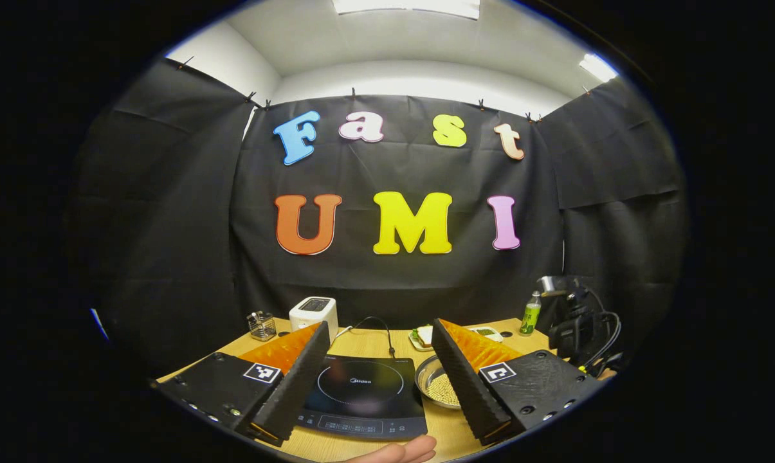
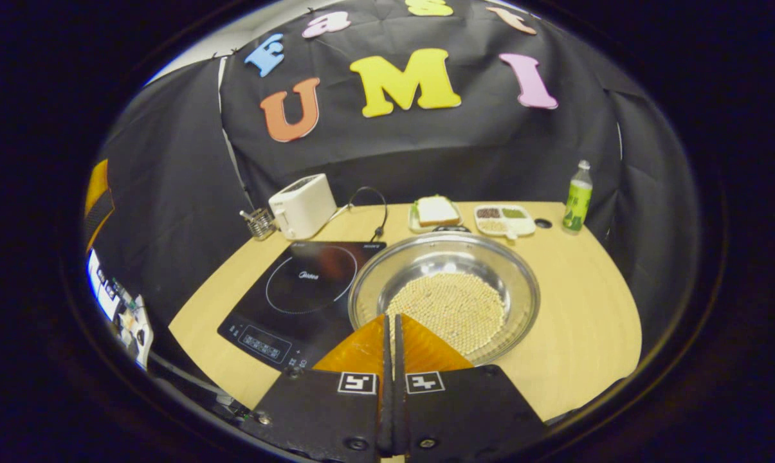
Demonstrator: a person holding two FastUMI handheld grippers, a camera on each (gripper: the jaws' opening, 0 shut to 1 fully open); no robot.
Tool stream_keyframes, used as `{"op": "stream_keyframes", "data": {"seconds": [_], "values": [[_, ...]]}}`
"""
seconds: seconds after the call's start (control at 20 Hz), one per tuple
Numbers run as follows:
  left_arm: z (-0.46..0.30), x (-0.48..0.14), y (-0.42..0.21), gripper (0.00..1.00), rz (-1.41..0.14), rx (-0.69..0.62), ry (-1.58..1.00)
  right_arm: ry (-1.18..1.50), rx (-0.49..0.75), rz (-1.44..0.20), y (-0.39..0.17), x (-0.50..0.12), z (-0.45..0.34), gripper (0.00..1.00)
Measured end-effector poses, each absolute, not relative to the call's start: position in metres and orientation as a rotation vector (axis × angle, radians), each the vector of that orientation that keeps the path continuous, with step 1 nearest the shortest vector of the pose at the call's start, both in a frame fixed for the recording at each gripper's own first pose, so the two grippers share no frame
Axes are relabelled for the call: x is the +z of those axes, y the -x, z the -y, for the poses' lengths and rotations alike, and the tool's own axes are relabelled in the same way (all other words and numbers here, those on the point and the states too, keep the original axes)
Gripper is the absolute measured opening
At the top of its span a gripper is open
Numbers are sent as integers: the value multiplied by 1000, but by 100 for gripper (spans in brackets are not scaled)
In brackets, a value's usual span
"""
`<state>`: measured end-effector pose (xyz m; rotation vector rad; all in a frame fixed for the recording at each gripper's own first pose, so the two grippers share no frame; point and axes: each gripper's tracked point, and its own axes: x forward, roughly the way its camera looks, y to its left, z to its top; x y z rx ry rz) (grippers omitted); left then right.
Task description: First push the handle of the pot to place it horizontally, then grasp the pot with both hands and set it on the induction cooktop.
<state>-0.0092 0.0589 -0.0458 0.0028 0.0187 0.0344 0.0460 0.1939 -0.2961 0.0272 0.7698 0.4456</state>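
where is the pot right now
In the right gripper view the pot sits on the wooden table, immediately right of the induction cooktop, in front of the sandwich plate.

In the left gripper view the left tool's (image 1: 381,341) right finger (image 1: 467,379) covers most of the pot (image 1: 433,379), leaving a sliver at 5 o'clock. A hand (image 1: 400,452) at 6 o'clock is cut by the edge. In the right gripper view the right tool's (image 2: 391,331) tips hide the pot's (image 2: 445,296) near rim; its handle cannot be made out. The contents of the tray (image 2: 504,220) at 1 o'clock are too small to tell.
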Motion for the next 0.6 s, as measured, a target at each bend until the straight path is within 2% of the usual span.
{"op": "stream_keyframes", "data": {"seconds": [0.4, 0.45, 0.6], "values": [[-69, -56, 9, 96, -36, 49, 10, -17, 467, -941, -28, -352, -217, 0], [-71, -56, 9, 96, -37, 51, 7, -16, 467, -957, -27, -358, -217, 4], [-73, -58, 7, 96, -39, 59, 12, -27, 468, -985, -22, -364, -217, 4]]}}
